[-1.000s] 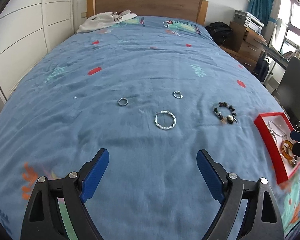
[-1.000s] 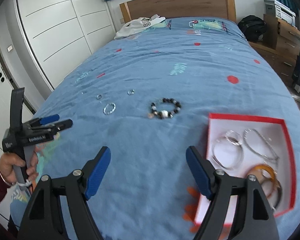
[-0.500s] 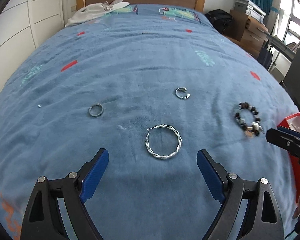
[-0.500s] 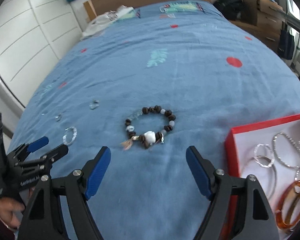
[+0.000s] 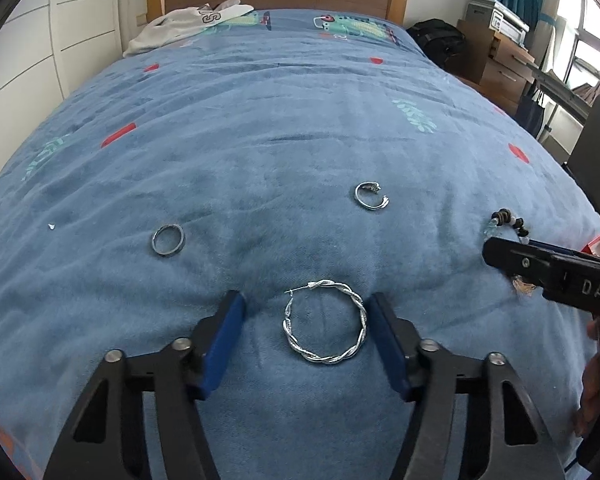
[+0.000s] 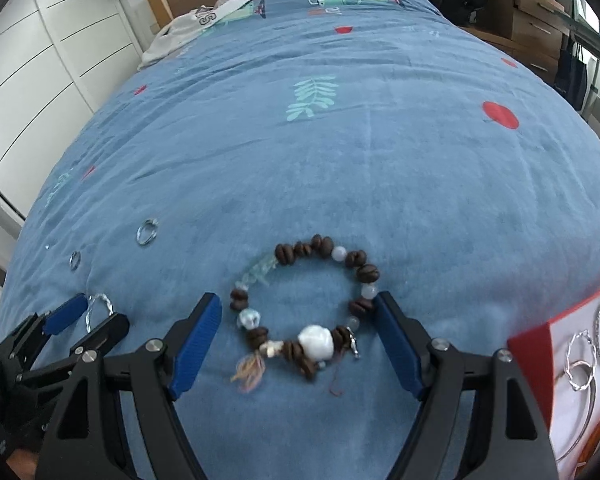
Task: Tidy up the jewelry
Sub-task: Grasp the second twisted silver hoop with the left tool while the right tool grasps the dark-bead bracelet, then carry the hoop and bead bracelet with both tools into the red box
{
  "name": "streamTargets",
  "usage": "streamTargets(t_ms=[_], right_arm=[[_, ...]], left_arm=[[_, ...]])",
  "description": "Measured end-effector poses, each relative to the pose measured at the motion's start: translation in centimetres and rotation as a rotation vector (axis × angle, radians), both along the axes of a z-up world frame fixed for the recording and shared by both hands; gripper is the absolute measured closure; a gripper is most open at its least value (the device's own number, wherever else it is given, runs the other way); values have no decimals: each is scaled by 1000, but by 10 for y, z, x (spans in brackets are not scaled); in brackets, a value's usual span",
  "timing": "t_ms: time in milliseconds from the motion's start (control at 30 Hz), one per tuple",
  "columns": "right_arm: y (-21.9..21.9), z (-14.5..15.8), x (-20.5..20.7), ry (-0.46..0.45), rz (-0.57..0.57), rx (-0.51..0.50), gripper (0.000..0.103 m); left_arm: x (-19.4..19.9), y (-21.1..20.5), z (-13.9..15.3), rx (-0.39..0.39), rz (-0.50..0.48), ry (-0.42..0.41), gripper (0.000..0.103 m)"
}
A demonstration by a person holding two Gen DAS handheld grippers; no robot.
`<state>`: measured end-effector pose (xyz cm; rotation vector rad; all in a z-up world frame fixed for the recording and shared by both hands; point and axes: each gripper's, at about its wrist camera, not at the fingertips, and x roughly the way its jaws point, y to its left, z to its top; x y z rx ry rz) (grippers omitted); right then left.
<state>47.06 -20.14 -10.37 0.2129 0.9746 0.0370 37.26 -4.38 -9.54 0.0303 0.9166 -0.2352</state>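
Soft blue bedspread (image 5: 300, 140) is the trouble here: it gives under pressure, and both pairs of jaws are spread wide over thin things lying flat on it. The left gripper (image 5: 303, 322) brackets the twisted silver hoop (image 5: 325, 330), whose right edge sits against the right-hand pad while the left pad stands clear. Closing from this offset could push the hoop sideways or tip it up rather than pinch it, and its open wire end may snag in the nap.

To the right of the hoop, the right gripper (image 6: 298, 322) straddles the beaded bracelet (image 6: 306, 308), one pad close against the beads, the other a little apart. The bracelet looks strung and slack, so I judge a squeeze may fold it and let beads roll out, or catch the frayed tassel (image 6: 250, 372) alone.

Right of the bracelet, the red tray (image 6: 530, 342) already holds bangles; a loose grip could drop a piece short of its rim.

Beyond the hoop, the dark band ring (image 5: 168, 240) and the open silver ring (image 5: 371, 197) lie well apart, small enough to sink into folds.
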Motion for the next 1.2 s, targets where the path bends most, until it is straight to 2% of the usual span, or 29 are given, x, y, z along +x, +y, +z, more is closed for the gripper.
streamTargets(t_ms=[133,200,267,333,433,567,600,633,1200], right_arm=[[0,1,-1,-2,4,-5,28],[2,1,-3,-3,9,-28,33],[1,1,-5,-4,7,-40,46],[-2,3,-7,-8,3,-39,64],[-5,6,-9,-11,6,-28,83],[-3,13,-14,-27,26,-30,87],[-2,15,-16,-32,31,-31,91],[-1,17,-18,-38,37,-32,92],[-2,90,-65,-163,95,-11,92]], left_arm=[[-4,-2,2,-3,-9,-11,60],[-6,-4,2,1,-17,-12,63],[-7,-4,3,2,-15,-12,63],[-9,-4,4,5,-15,-13,63],[-10,-7,7,15,-21,-17,63],[-13,-9,11,22,-29,-23,63],[-15,-10,14,24,-32,-26,63],[-16,-10,15,25,-34,-27,63],[-47,-27,69,15,-72,-96,63]])
